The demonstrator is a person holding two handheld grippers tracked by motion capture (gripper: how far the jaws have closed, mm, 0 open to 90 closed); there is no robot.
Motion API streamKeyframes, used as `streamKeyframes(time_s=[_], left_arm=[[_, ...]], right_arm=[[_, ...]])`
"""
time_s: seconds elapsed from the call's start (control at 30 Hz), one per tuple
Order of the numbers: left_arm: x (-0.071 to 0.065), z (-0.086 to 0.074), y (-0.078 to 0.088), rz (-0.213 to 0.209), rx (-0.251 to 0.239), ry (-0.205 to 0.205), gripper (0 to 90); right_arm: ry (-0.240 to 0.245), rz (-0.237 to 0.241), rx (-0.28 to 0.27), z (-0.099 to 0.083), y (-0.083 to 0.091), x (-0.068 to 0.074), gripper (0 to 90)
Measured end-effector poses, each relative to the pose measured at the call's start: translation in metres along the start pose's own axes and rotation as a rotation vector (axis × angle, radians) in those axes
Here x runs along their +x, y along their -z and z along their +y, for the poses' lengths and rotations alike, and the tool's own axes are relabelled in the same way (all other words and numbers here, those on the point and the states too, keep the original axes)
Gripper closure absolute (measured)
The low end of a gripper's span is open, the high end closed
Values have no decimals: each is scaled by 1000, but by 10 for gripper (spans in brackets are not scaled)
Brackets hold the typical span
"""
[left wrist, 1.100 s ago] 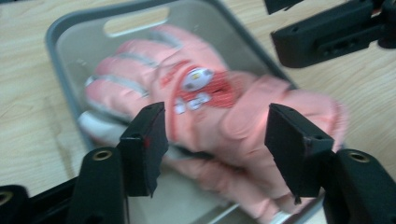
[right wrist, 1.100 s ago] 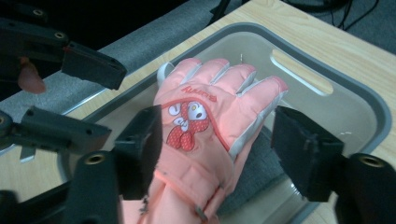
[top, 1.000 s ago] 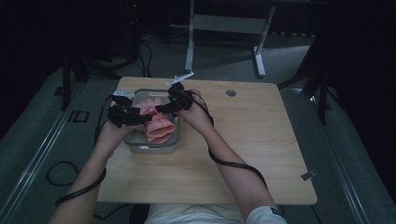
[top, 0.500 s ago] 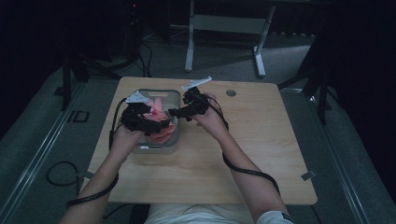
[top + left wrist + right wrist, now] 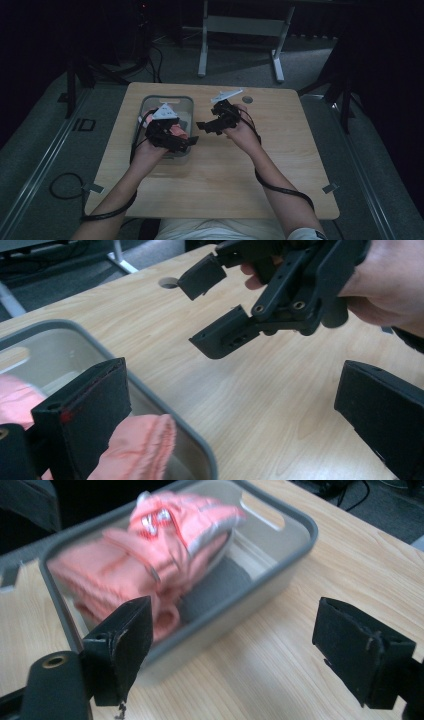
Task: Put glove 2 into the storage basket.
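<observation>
The pink garment (image 5: pixel 165 555) lies inside the grey bin (image 5: pixel 300 527) at ten o'clock on the tabletop (image 5: pixel 280 165); left gripper (image 5: pixel 187 142) and right gripper (image 5: pixel 202 125) hover released, jaws wide, empty

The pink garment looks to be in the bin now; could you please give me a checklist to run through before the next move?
1. Pink garment inside the grey bin: ok.
2. Left gripper open, nothing between its jaws: ok.
3. Right gripper open, nothing held: ok.
4. Both grippers clear of the garment: ok.
5. Garment fully below the rim: not ok, a fold rises above it.
6. Table beside the bin free: ok.
</observation>
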State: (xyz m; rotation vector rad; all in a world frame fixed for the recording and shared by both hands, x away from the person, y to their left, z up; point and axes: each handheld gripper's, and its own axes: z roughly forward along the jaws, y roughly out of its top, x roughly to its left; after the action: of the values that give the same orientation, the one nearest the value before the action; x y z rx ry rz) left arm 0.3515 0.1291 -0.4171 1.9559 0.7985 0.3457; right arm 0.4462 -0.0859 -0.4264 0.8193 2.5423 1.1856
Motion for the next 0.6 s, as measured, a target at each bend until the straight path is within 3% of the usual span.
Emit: streamKeyframes(time_s=[0.17, 0.23, 0.43, 0.53, 0.6], left_arm=[[-12, 0, -5, -9, -8, -35, 11], [-22, -1, -10, -13, -8, -67, 12], [-39, -5, -19, -37, 2, -117, 12], [-46, -7, -24, -58, -4, -149, 11], [-50, -11, -26, -94, -18, -184, 11]], right_arm=[[-7, 1, -26, -8, 10, -3, 161], [-6, 3, -30, -12, 10, -2, 162], [18, 15, -39, -28, 12, 1, 156], [11, 15, -40, -34, 13, 0, 157], [8, 16, -42, -37, 13, -1, 156]])
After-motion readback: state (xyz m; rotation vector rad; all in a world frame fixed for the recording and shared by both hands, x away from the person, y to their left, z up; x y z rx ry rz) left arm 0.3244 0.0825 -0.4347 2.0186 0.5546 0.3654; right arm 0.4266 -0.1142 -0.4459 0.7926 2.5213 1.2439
